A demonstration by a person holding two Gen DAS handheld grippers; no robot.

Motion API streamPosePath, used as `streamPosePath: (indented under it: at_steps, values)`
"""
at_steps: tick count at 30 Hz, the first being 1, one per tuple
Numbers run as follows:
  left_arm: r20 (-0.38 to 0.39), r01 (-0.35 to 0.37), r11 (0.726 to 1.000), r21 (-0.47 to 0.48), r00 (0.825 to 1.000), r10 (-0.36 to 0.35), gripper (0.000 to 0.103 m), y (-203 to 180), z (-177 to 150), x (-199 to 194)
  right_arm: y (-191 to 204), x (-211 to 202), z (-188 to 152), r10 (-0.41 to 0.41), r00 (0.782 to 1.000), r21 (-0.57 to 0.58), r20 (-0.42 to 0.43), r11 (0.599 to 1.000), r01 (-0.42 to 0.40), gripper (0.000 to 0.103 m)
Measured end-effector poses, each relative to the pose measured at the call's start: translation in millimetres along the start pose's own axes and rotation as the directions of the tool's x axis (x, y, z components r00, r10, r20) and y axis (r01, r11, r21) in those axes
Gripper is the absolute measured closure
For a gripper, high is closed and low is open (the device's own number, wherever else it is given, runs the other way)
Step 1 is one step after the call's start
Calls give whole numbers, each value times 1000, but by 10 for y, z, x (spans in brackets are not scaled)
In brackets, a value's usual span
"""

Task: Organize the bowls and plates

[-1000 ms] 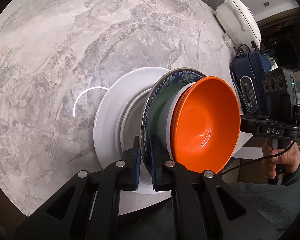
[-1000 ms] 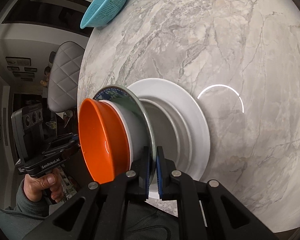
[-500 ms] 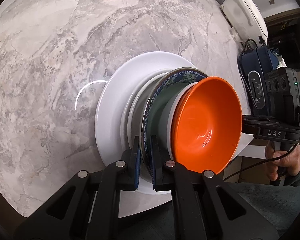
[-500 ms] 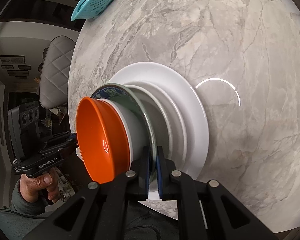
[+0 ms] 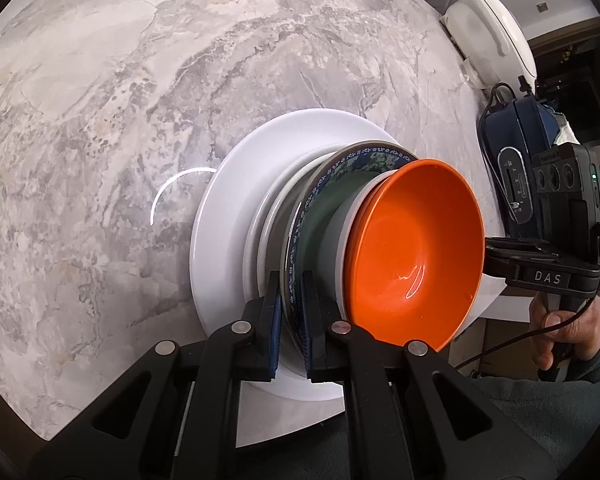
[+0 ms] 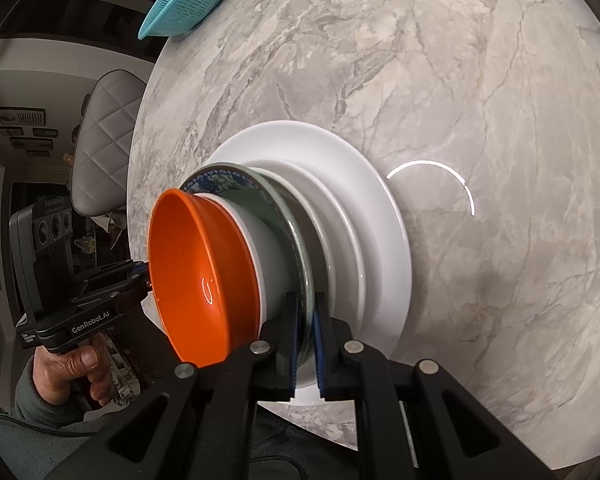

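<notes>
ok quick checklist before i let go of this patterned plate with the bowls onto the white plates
1. Left gripper shut on the patterned plate rim: ok.
2. Right gripper shut on the same plate's opposite rim: ok.
3. Orange bowl nested in the white bowl, both seated on the patterned plate: ok.
4. Held stack centred over the smaller white plate and the large white plate: looks ok.
5. Patterned plate resting on the white plates: cannot tell; a thin dark gap shows, contact is hidden.
6. White plates lying flat on the marble table, away from the edge: the near rim sits close to the edge, so cannot tell.
</notes>
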State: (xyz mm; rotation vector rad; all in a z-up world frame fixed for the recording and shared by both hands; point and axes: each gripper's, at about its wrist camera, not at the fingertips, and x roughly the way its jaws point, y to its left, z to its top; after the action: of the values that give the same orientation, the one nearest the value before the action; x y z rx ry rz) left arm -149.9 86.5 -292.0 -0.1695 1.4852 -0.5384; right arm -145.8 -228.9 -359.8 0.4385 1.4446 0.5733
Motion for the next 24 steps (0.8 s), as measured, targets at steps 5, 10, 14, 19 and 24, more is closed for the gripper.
streamPosePath:
  at_steps: [5, 10, 14, 19, 24]
  values:
    - [59, -27, 999, 33, 998, 25, 89, -11, -53, -122, 17, -39, -42, -21, 1000, 8, 23, 1000, 21, 87]
    - [188, -110, 990, 92, 978, 91, 54, -26, -132, -432, 6, -274, -160, -76, 993, 44, 87, 996, 73, 34]
    - [342, -188, 978, 95, 928, 145, 48, -74, -226, -785, 8, -518, -313, -130, 979, 65, 154, 991, 121, 23]
    - [536, -207, 978, 8, 827, 171, 48, -235, -413, -1338, 137, -808, -445, -163, 946, 24, 281, 986, 163, 13]
    - [665, -206, 973, -100, 714, 219, 47, -633, -677, -1801, 379, -1073, -511, -148, 891, -110, 429, 971, 214, 0]
